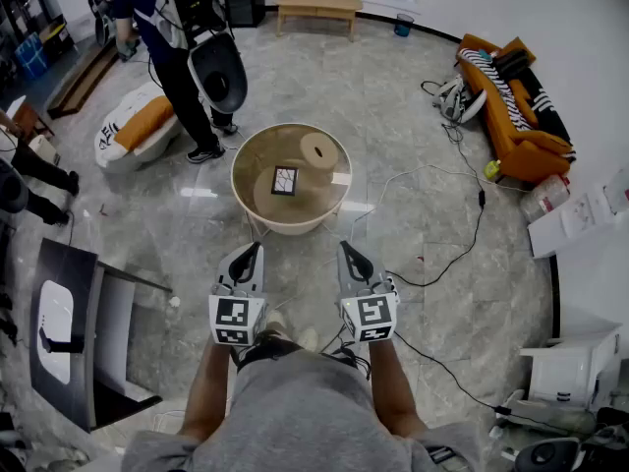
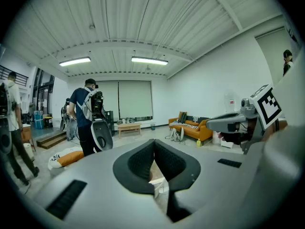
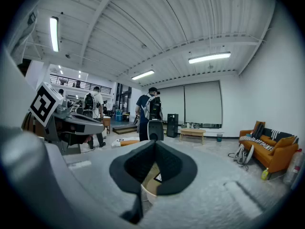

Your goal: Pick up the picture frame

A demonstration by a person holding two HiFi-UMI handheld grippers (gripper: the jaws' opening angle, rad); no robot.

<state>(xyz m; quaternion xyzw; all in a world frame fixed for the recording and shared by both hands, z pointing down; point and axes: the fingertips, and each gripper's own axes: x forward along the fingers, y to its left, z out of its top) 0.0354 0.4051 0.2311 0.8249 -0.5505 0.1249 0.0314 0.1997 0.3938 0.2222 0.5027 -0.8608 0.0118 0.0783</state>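
Both tongs held out in front of the torso, side by side, near each other but apart, roughly parallel.

Left tongs point(image 1: 257, 248): tips forward, pitched slightly below level. Jaws together at the tips, nothing between them. Marker cube point(image 1: 236, 320) at the rear, facing up toward the head.

Right tongs point(image 1: 346, 248): same attitude, tips forward and slightly down. Jaws together at the tips, nothing between them. Its marker cube point(image 1: 370, 317) likewise at the rear.

Left forearm point(image 1: 204, 386) and right forearm point(image 1: 391, 393) bare, reaching forward from the body, converging a little toward the tongs. Hands mostly hidden under the cubes.
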